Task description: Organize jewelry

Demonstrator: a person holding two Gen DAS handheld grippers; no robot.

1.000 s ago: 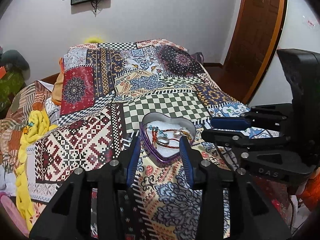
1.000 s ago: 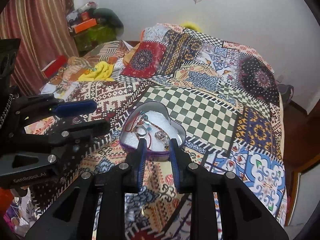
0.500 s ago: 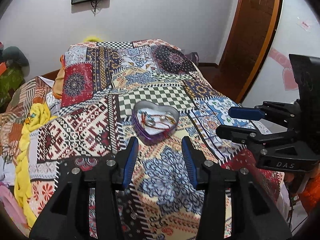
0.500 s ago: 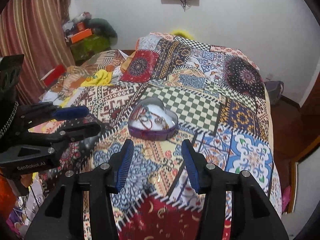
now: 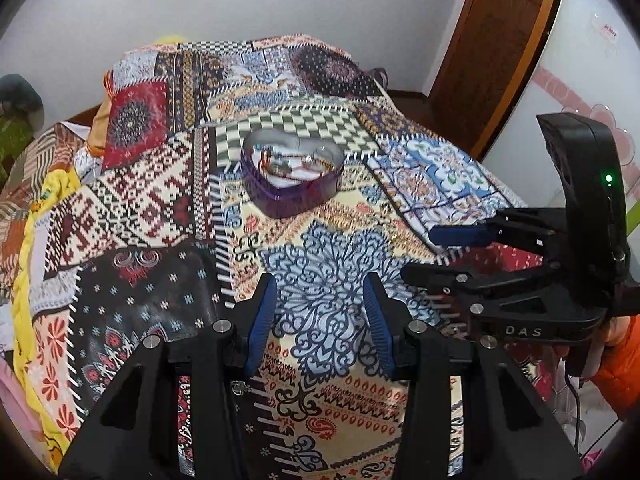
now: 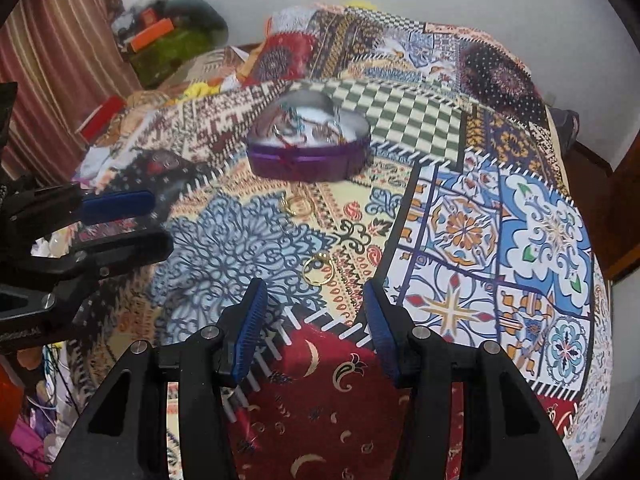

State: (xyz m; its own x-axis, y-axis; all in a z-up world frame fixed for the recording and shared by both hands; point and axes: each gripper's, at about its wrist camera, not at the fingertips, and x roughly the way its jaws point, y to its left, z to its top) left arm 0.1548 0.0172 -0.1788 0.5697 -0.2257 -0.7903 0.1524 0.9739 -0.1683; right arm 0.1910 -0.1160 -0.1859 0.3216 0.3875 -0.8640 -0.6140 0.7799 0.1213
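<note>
A purple heart-shaped tin [image 5: 292, 176] sits on the patchwork bedspread with bracelets and rings [image 5: 286, 162] inside; it also shows in the right wrist view [image 6: 308, 148]. Two gold rings lie loose on the spread in the right wrist view, one [image 6: 317, 270] just ahead of my right gripper [image 6: 314, 300], another [image 6: 297, 205] nearer the tin. My right gripper is open and empty. My left gripper [image 5: 318, 300] is open and empty, well short of the tin. Each gripper shows from the side in the other's view: the right [image 5: 440, 252], the left [image 6: 132, 220].
The patterned bedspread [image 5: 160, 208] covers the bed. A yellow cloth [image 5: 24, 280] lies along the left edge. A wooden door [image 5: 496, 52] stands at the right. Clutter and a striped curtain [image 6: 60, 60] are at the far left.
Both grippers have pulled back from the tin toward the near edge of the bed. My right gripper's jaws have opened wider. The loose gold rings have come into view.
</note>
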